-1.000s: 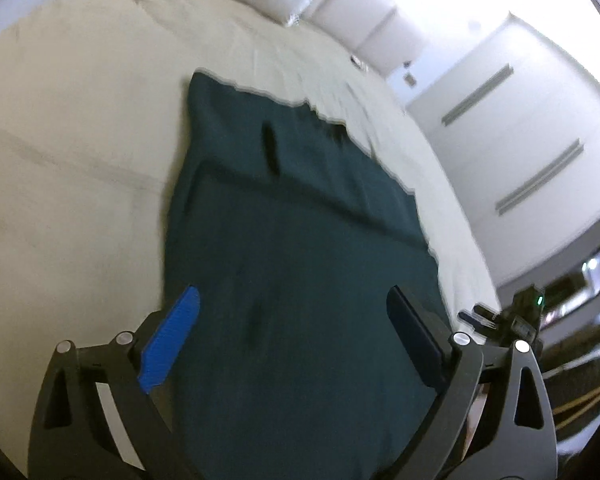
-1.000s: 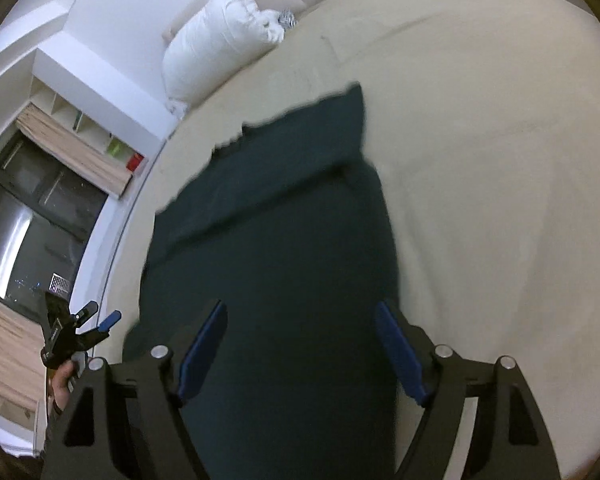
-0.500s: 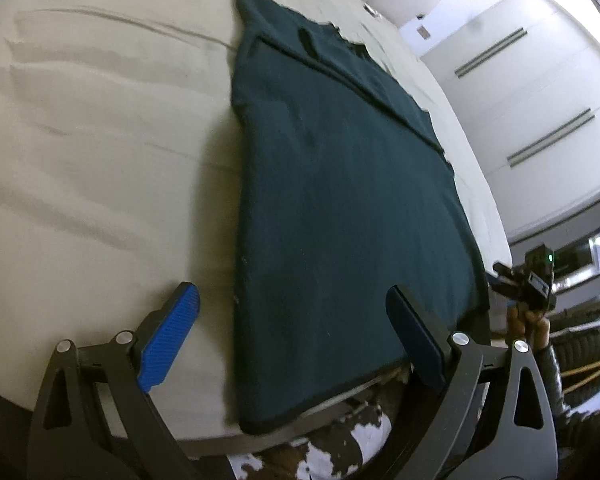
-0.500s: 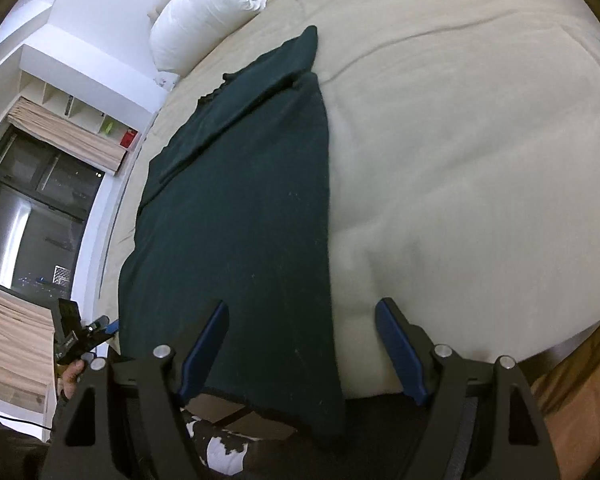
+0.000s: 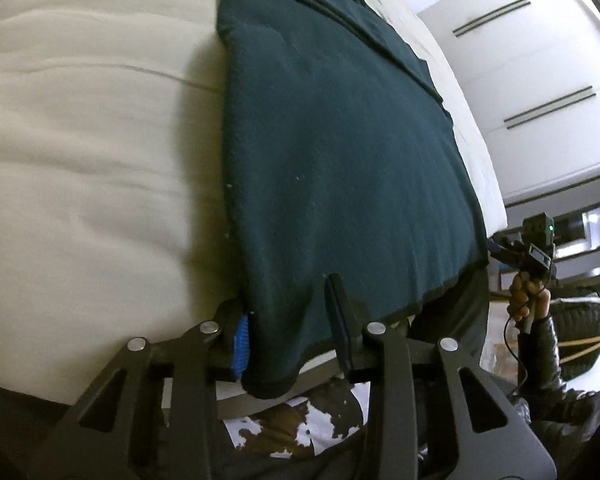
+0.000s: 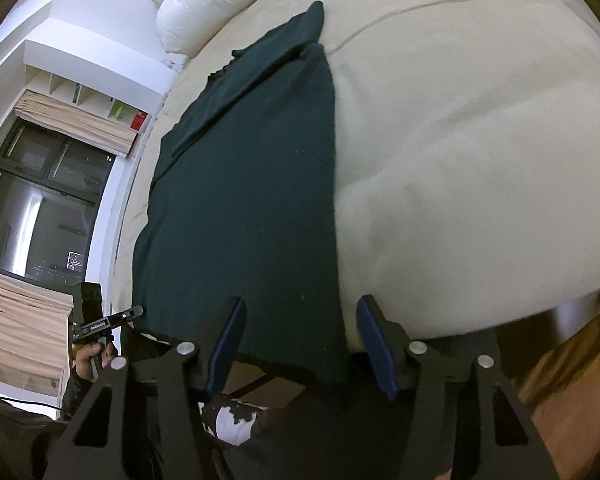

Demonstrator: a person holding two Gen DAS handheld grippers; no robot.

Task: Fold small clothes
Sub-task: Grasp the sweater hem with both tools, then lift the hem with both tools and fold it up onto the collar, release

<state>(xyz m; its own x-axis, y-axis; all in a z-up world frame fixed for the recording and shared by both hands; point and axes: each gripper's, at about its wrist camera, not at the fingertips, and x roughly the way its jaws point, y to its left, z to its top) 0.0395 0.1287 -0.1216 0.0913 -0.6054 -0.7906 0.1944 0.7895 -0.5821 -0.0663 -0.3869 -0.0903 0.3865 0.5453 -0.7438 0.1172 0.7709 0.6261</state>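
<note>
A dark teal garment (image 5: 332, 152) lies flat on a cream bed (image 5: 80, 140), its hem hanging over the near edge. My left gripper (image 5: 288, 328) straddles the hem's left corner, jaws partly closed with a gap left; the blue pad (image 5: 241, 344) touches the cloth. In the right wrist view the garment (image 6: 252, 184) runs away from me. My right gripper (image 6: 300, 336) straddles the hem's right corner, jaws open. Each gripper shows small in the other's view: the right one (image 5: 534, 248) and the left one (image 6: 100, 322).
A white pillow (image 6: 212, 0) lies at the bed's far end. A dark window (image 6: 32, 200) and shelves (image 6: 84, 100) stand left of the bed. White wall panels (image 5: 540, 60) are to the right. A cowhide rug (image 5: 300, 424) lies below the bed edge.
Both grippers have dropped and come in to the garment's near hem corners. The left jaws have narrowed a lot around the corner. The right jaws have narrowed a little.
</note>
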